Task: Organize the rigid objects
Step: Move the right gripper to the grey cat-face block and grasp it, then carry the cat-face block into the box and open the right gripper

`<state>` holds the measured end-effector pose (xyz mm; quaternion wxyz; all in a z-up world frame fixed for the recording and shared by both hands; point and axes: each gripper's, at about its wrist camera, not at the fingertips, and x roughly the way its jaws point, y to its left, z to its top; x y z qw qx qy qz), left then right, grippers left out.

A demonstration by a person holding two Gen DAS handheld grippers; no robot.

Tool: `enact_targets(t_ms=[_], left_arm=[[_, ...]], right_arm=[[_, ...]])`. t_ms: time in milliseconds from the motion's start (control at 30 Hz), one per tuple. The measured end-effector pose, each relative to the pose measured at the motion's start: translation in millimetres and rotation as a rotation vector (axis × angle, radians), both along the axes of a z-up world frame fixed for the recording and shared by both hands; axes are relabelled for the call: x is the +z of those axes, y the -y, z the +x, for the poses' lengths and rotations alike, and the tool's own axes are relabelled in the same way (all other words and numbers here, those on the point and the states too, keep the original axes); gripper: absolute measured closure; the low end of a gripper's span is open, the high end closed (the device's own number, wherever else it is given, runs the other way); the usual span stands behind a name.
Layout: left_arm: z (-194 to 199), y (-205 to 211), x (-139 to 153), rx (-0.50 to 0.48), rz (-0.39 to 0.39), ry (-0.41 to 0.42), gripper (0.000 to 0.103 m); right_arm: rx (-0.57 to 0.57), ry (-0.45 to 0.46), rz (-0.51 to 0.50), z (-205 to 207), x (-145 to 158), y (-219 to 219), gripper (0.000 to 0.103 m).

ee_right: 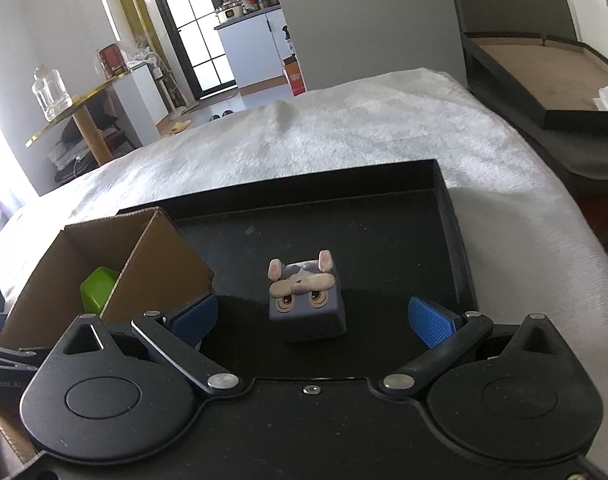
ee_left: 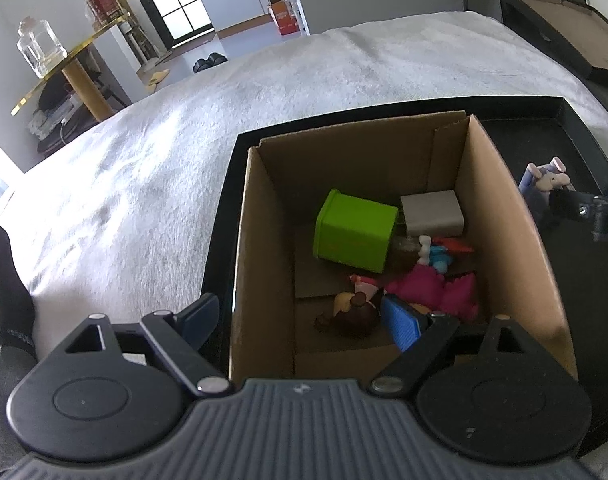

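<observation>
Matt brown cardboard box [ee_left: 356,148] sits in a smooth black tray [ee_right: 384,216] on fuzzy white cloth [ee_left: 183,140].

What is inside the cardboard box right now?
The cardboard box holds a green box, a grey block, a pink toy, a brown-haired figure and a small blue-and-white toy. Anything beneath them is covered.
</observation>
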<state>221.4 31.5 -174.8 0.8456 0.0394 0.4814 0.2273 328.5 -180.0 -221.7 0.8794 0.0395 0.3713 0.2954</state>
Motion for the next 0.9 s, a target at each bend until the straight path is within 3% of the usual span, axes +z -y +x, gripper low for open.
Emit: enact_targets(t_ms=[200,400,433,467,900], left_arm=[[2.6,3.1,-1.5,-0.021,-0.001,0.0,0.016],[3.3,8.4,-1.4,-0.045,0.012,0.0,0.016],[2.8,8.9,-1.5,-0.048,0.012,0.0,0.016],[2.7,9.4,-1.2,-0.049,0.012,0.002,0.016],[-7.6,-2.2,3.1,-0.013,-0.003,0.047,0.016]], right_arm=[[0.011,0.009,-0.003,4.8,-9.4,-8.0,0.004],[0.009,0.003,-0.001,10.3,-16.5,-14.8,0.027],[0.007,0.009,-0.006,10.4,-17.9,-15.7,0.038],[0.005,0.009,-0.017,10.8,-19.7,-16.4,0.056],[-0.021,0.008,-0.043,-5.5,-6.2,-6.8,0.059]])
